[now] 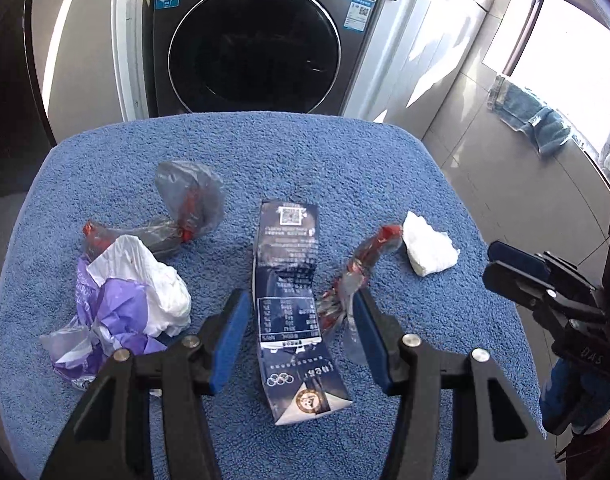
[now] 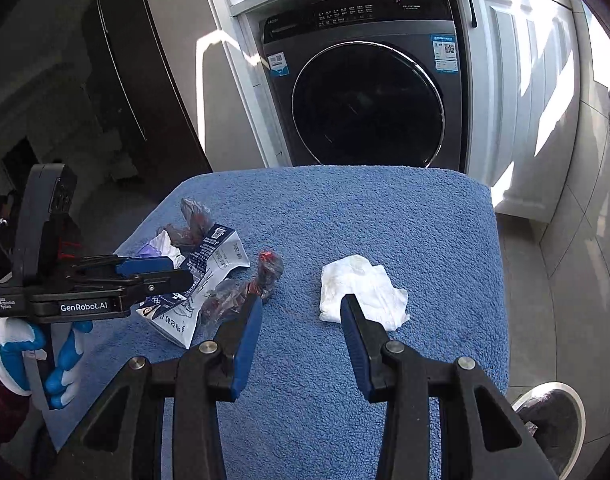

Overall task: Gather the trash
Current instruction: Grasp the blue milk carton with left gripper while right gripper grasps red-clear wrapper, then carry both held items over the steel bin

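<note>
Both claws hover spread and empty over a blue towel-covered bench: the left claw straddles a flattened dark-blue carton, with a twisted red-and-clear wrapper at its right finger, while the right claw has one fingertip over a crumpled white tissue. A purple-and-white bag and a grey wrapper lie further left. Judging by this, each claw should lower squarely and pinch one piece only, gently, since these light scraps could slide on the towel.

Bare blue towel is left open at twelve o'clock; passage at nine is blocked by the flattened carton.
</note>
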Available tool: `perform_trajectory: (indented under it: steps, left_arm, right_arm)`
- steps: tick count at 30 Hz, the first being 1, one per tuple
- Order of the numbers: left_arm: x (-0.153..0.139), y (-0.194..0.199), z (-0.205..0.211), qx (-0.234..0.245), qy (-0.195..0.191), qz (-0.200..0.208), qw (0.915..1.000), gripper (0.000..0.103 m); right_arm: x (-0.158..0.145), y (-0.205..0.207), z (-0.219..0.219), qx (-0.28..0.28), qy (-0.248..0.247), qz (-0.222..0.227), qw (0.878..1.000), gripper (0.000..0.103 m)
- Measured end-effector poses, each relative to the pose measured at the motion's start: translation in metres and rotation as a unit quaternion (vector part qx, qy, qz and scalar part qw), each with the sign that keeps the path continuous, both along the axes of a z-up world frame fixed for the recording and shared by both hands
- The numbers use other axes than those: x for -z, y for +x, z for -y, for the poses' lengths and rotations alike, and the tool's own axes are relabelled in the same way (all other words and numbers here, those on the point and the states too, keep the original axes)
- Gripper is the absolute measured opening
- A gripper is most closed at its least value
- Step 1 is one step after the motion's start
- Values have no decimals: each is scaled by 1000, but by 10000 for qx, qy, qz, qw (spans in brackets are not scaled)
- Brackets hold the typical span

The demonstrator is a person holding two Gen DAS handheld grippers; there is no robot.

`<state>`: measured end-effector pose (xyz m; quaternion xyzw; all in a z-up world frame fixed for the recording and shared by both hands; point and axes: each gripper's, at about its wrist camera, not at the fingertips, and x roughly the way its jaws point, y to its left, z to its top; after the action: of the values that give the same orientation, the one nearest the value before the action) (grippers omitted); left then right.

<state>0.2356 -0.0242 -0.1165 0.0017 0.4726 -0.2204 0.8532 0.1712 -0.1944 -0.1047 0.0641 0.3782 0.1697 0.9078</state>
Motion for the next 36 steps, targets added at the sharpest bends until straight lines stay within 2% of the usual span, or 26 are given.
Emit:
perform_trajectory:
  steps: [4, 10, 17, 18, 19, 20, 28, 31, 36]
  left_arm:
    - [11, 8, 4, -56, 83, -166, 9998, 50]
    - [27, 15, 2, -84, 80, -385, 9992, 39]
    - [32, 12, -1, -143, -43, -374, 9992, 33]
    - [32, 11, 0, -159, -73, -374, 9991, 33]
    - [32, 8, -3, -179, -107, -374, 9991, 33]
    - [31, 4, -5, -201, -129, -359, 9991, 33]
    - [-4, -30, -21, -352, -423, -86, 9984, 33]
    - [-21, -44, -6, -113, -478, 61, 9988, 33]
    - [-41, -68, 51, 548, -548, 165, 9969, 33]
  right_arm:
    - [11, 21, -11, -78, 97, -81, 9999, 38]
    - [24, 43, -25, -248, 185, -215, 9993, 38]
    - [42, 68, -34, -198, 316, -490, 9981, 38]
    - [43, 70, -34, -214, 380, -524, 9977, 36]
    - [43, 71, -33, -257, 457, -545, 9971, 20]
    - [43, 70, -32, -251, 478, -544, 9971, 10]
    - [-1, 14, 7, 69, 560, 61, 9984, 8]
    - [-18, -21, 41, 387, 472, 279, 9977, 8]
    - [-32, -82, 119, 1315, 183, 456, 9901, 8]
